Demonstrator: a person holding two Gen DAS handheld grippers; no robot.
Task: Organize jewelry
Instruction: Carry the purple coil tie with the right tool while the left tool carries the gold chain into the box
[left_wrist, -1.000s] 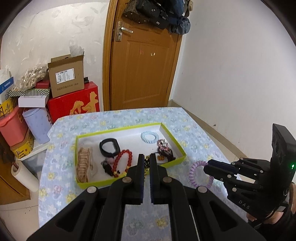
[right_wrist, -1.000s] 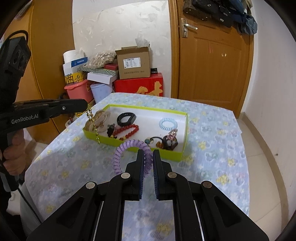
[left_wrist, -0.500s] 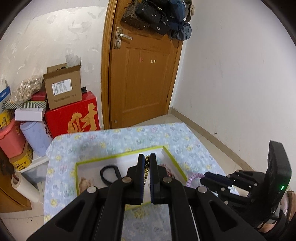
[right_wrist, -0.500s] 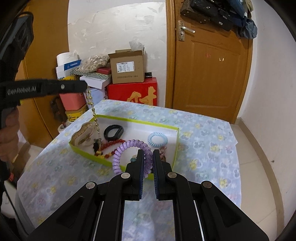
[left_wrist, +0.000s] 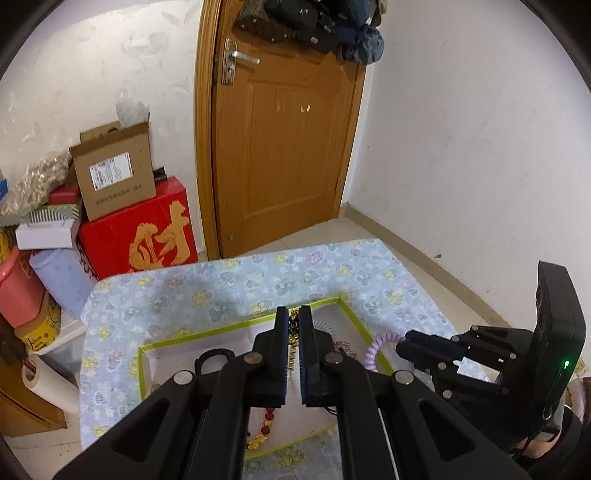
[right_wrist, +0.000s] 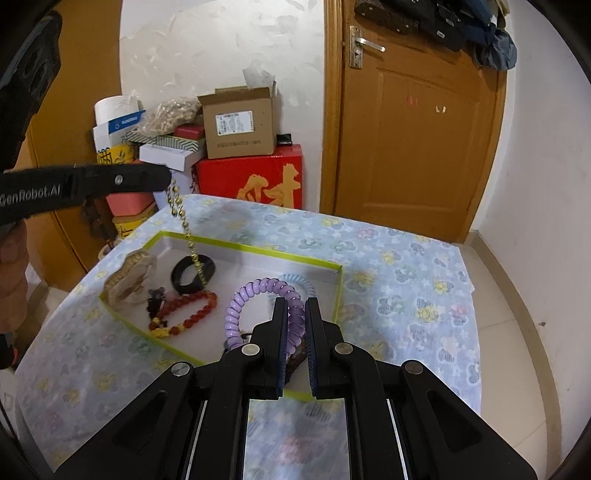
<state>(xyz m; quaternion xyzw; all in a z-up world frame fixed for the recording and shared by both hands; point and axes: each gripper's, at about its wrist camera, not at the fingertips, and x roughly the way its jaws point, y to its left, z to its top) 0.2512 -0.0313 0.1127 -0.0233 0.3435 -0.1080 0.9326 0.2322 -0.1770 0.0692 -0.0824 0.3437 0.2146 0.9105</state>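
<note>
1. Your left tool (left_wrist: 293, 321) is nearly pressed together, pinching the top of a gold chain (right_wrist: 188, 232). In the right wrist view the chain hangs straight down from the tool tip into the tray (right_wrist: 338, 284).
2. The chain's lower end reaches the black band (right_wrist: 192, 275) in the tray; whether it touches the band cannot be told.
3. Your right tool (right_wrist: 296, 312) is closed to a narrow gap, gripping a purple coil (right_wrist: 255, 295). The coil loops up and to the left from the fingers, held above the tray.
4. The tray, white with a yellow-green rim, sits on the counter (right_wrist: 406, 280) under a floral cloth.
5. Inside the tray: a red bead bracelet (right_wrist: 192, 310) near the front, a pale beaded piece (right_wrist: 129, 280) at the left end, and a blue coil (right_wrist: 299, 280) behind the purple one.
6. In the left wrist view your right tool (left_wrist: 404, 341) appears to the right, over the tray's right end.
</note>
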